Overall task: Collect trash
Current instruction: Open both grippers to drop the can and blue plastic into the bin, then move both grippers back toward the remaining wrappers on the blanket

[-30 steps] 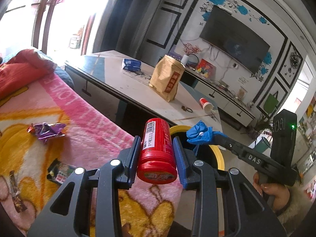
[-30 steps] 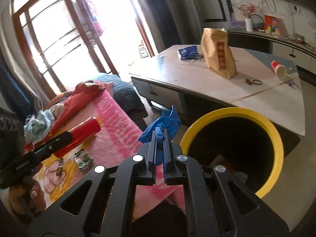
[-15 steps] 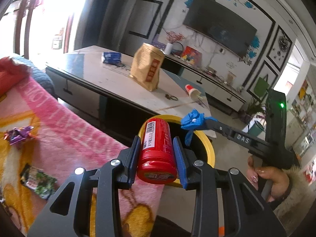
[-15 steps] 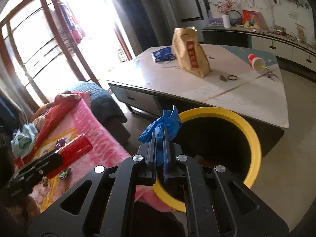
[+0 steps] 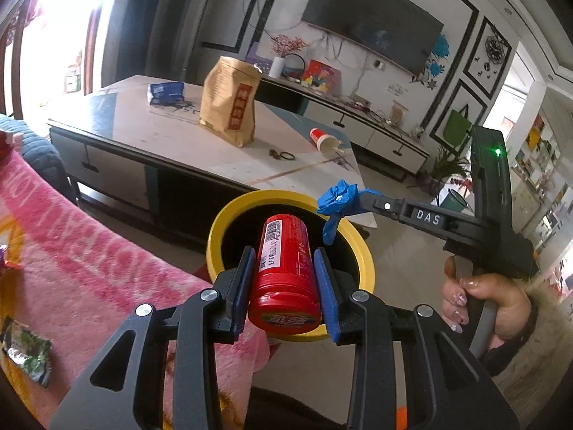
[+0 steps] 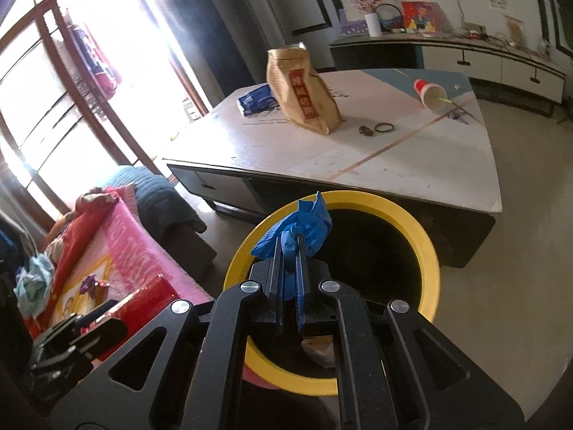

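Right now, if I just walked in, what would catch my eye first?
Probably the red can clamped in the left claw, hanging over the yellow-rimmed bin. Next, the crumpled blue glove pinched in the right claw above that bin's rim. Behind them, a brown paper bag stands on the low table.

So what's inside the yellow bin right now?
In the right wrist view the yellow bin is mostly dark inside; one pale crumpled scrap shows near the bottom. The right gripper and its blue wrapper cover the rest.
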Demonstrator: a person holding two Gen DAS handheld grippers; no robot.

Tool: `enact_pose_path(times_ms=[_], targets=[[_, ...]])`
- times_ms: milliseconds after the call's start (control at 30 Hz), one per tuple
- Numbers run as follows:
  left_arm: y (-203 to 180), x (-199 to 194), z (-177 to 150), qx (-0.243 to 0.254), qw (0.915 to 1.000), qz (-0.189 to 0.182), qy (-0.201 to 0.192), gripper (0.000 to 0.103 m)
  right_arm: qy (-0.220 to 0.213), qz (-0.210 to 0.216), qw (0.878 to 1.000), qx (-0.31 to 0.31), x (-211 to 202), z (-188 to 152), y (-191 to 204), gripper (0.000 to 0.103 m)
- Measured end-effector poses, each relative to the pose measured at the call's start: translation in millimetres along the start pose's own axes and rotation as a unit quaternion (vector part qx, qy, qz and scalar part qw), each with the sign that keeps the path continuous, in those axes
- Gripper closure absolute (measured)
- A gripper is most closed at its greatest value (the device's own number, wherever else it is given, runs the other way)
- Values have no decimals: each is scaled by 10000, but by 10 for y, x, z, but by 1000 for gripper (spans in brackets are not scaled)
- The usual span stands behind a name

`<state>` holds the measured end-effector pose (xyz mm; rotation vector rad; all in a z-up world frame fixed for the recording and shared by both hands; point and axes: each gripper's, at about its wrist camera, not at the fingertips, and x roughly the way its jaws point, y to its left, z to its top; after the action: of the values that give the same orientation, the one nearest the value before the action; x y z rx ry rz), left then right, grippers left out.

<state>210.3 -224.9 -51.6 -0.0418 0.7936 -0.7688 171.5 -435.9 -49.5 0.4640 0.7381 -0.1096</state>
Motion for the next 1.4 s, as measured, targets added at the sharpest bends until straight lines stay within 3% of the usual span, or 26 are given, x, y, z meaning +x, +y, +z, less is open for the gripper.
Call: enact_pose_path(times_ms=[533,833,867,900,933,1100,1400], targets=[[-157,655,-3,250,9980,-105,564,71,252,-322,9991,140,211,-11,-269,101],[-91,1001,4,38,9968,-120,792,69,392,-521,9974,310,315,-49,-407,97],[-78,1020,11,27,9968,-92,793,67,393,-541,9972,329,316,-50,-414,88],[-59,1021,20,-13,9970,-77,773,54,381,-552,9971,351,314,-50,-424,76],[-47,1006,18,-54,9971,-88,748,38,348,-571,9970,380,304,-50,-434,71],[45,832,57,-256,9986,7,470,12,204,-728,9968,254,248,-36,-394,55],[211,431,46,-561,9974,446,84,7,54,-732,9973,-89,184,-24,-200,45]])
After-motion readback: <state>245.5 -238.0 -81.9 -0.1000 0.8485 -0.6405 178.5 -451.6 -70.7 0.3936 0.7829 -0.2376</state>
